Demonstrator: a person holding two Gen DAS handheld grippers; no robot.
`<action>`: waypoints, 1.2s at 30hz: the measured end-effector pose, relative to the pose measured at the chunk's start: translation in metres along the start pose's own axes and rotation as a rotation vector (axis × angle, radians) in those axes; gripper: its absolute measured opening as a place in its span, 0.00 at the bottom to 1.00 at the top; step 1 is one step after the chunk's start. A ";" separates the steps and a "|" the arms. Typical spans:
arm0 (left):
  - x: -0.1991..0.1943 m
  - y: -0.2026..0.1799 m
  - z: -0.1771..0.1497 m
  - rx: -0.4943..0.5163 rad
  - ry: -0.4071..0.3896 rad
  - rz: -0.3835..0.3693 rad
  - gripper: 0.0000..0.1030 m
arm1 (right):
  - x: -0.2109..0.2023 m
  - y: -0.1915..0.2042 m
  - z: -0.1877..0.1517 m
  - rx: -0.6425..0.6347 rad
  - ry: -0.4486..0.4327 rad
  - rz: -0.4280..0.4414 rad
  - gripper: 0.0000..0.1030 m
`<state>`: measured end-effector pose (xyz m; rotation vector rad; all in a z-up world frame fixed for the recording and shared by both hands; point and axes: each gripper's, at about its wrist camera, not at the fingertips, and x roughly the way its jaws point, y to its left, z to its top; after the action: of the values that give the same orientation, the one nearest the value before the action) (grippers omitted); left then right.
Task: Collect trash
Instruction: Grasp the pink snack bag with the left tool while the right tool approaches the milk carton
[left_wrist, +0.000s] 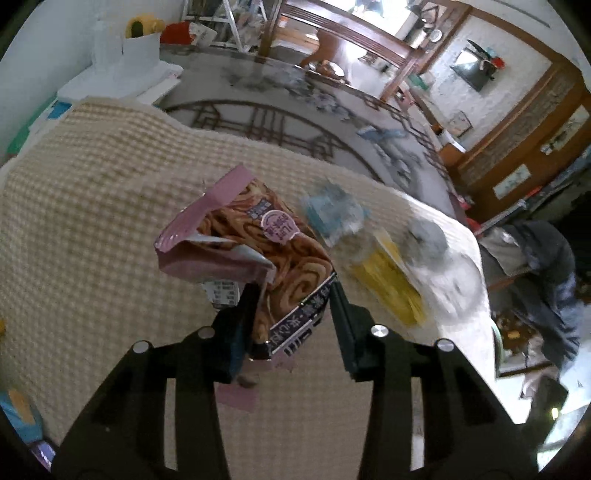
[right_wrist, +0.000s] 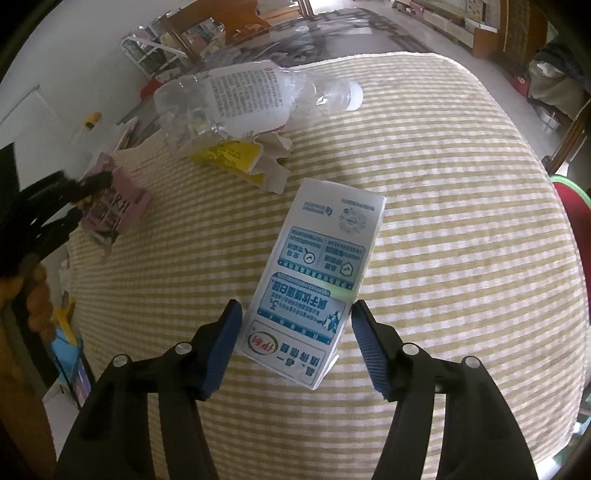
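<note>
The left gripper (left_wrist: 295, 295) pinches a pink snack bag (left_wrist: 255, 251) — its fingers press on the bag's lower end, one each side, and the torn top sticks up above the checked cloth (left_wrist: 92, 192). The right gripper (right_wrist: 295, 325) is spread wide around a milk carton (right_wrist: 317, 280) lying flat on the cloth; both pads sit just beside the carton's near end, whether touching I cannot tell. Beyond the carton lie a crushed bottle (right_wrist: 240, 96) and a yellow wrapper (right_wrist: 232, 157), touching each other.
</note>
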<state>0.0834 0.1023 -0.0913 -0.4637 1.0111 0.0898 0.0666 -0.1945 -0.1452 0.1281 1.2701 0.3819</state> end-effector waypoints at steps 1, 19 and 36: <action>-0.007 -0.002 -0.009 0.008 0.012 -0.020 0.38 | -0.002 -0.001 -0.002 -0.005 0.004 -0.005 0.58; 0.002 -0.015 -0.060 0.015 0.120 -0.040 0.53 | -0.003 -0.016 -0.013 0.037 0.015 -0.073 0.69; -0.004 -0.003 -0.056 -0.044 0.107 -0.089 0.68 | 0.001 -0.018 0.008 0.089 -0.034 -0.117 0.72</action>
<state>0.0378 0.0769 -0.1118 -0.5574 1.0940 0.0071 0.0788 -0.2101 -0.1494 0.1348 1.2553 0.2223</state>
